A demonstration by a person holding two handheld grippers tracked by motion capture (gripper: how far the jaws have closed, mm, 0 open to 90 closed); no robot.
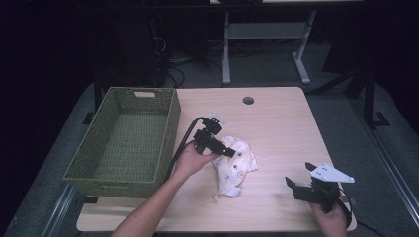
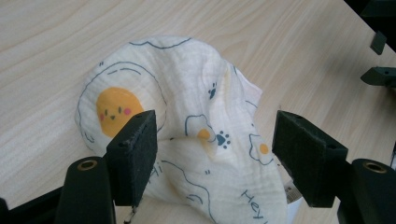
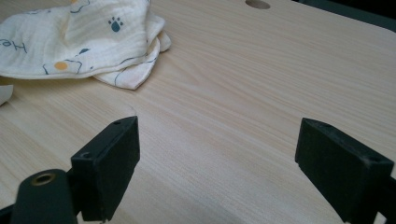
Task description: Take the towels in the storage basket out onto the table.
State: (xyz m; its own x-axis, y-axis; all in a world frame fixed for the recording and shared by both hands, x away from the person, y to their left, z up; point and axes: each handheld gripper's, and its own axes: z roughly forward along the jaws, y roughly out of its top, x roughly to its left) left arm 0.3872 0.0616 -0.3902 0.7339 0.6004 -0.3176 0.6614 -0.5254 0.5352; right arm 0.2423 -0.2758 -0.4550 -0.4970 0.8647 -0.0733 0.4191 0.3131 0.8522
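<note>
A: What takes up the most room?

B: The pale wooden table (image 1: 281, 128), centre of the high view. On its left part stands the green woven basket (image 1: 123, 140).

A: And the cloth?

B: The printed cloth (image 1: 236, 165) lies crumpled at mid-frame, right of the basket and apart from it.

A: The grippers?

B: The left gripper (image 2: 212, 154) has its jaws spread wide around the cloth, pads not pressing. The right gripper (image 3: 217, 163), lower right, gapes over bare wood.
</note>
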